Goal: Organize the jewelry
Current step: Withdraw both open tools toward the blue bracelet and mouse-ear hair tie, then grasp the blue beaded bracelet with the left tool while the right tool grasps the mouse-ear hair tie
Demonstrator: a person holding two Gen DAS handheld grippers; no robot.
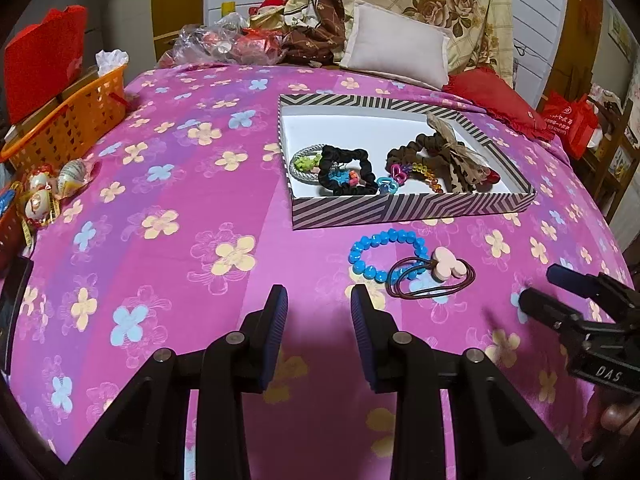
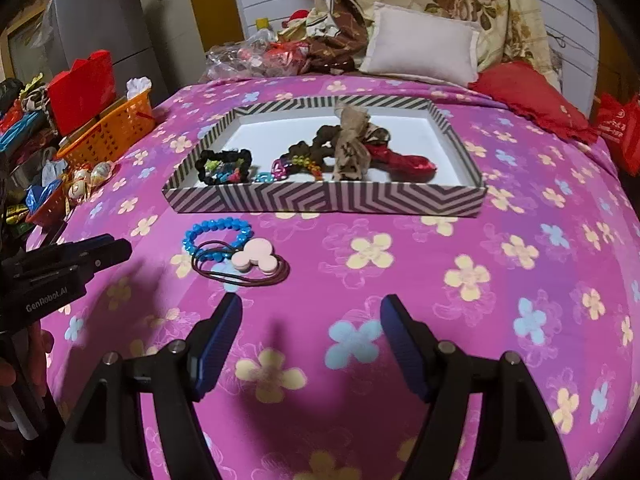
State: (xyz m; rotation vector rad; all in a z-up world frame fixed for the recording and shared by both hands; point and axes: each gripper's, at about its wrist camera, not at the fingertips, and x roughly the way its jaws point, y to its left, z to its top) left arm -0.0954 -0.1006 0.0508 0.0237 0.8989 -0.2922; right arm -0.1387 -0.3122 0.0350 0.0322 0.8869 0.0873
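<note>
A striped box (image 1: 412, 205) (image 2: 320, 200) sits on the pink flowered bedspread and holds scrunchies, a black one (image 1: 348, 168) (image 2: 226, 164), a brown bow (image 1: 452, 152) (image 2: 352, 144) and beads. A blue bead bracelet (image 1: 384, 254) (image 2: 218, 236) and a brown hair tie with a pink mouse-shaped charm (image 1: 446, 266) (image 2: 256, 260) lie on the bedspread in front of the box. My left gripper (image 1: 319, 304) is open and empty, just left of and nearer than the bracelet. My right gripper (image 2: 311, 312) is open and empty, nearer than and right of the hair tie.
An orange basket (image 1: 68, 124) (image 2: 108, 132) and small ornaments (image 1: 52, 188) stand at the bed's left edge. A white pillow (image 1: 396, 50) (image 2: 424, 46), a red cushion (image 1: 496, 100) and a plastic bag lie at the head. The bedspread falls away at the right.
</note>
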